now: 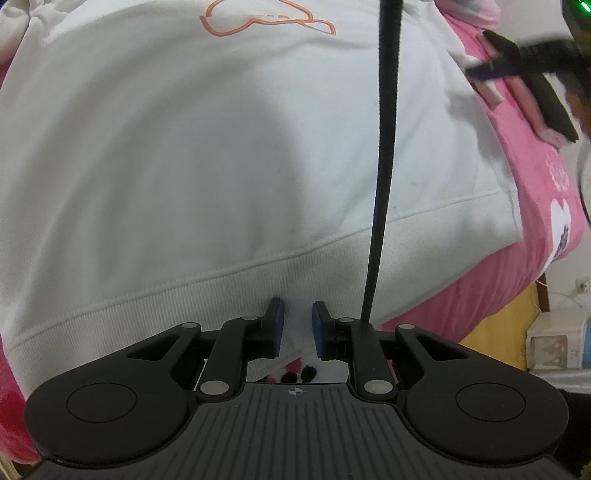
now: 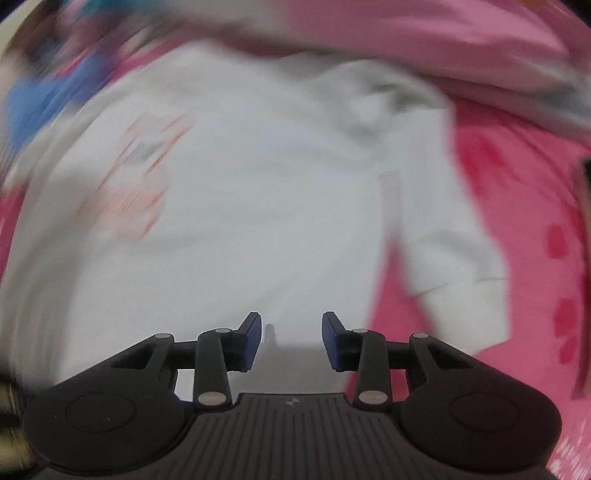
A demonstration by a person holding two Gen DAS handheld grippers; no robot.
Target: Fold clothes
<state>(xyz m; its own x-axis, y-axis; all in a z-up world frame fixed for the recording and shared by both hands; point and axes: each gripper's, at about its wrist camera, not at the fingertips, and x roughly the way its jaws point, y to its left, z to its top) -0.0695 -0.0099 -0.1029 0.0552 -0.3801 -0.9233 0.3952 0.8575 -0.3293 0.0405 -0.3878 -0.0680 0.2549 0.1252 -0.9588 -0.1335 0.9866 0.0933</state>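
A white sweatshirt [image 1: 221, 147] with an orange outline print [image 1: 218, 29] lies spread on a pink bedspread [image 1: 535, 177]. My left gripper [image 1: 297, 325] is at the ribbed hem, its blue pads closed on a pinch of the hem fabric. In the right wrist view, which is blurred, my right gripper [image 2: 291, 339] hangs open above the sweatshirt [image 2: 258, 203] with nothing between its pads. A short sleeve [image 2: 454, 266] lies to its right on the bedspread [image 2: 517, 184]. That gripper [image 1: 491, 70] also shows as a dark blur at the sweatshirt's far right edge in the left wrist view.
A black cable [image 1: 384, 147] hangs down across the left wrist view. Past the bed's right edge stand yellow furniture [image 1: 509, 314] and a white box [image 1: 546, 347]. A blurred blue object [image 2: 33, 99] lies at the upper left, and pink bedding [image 2: 406, 33] is bunched along the top.
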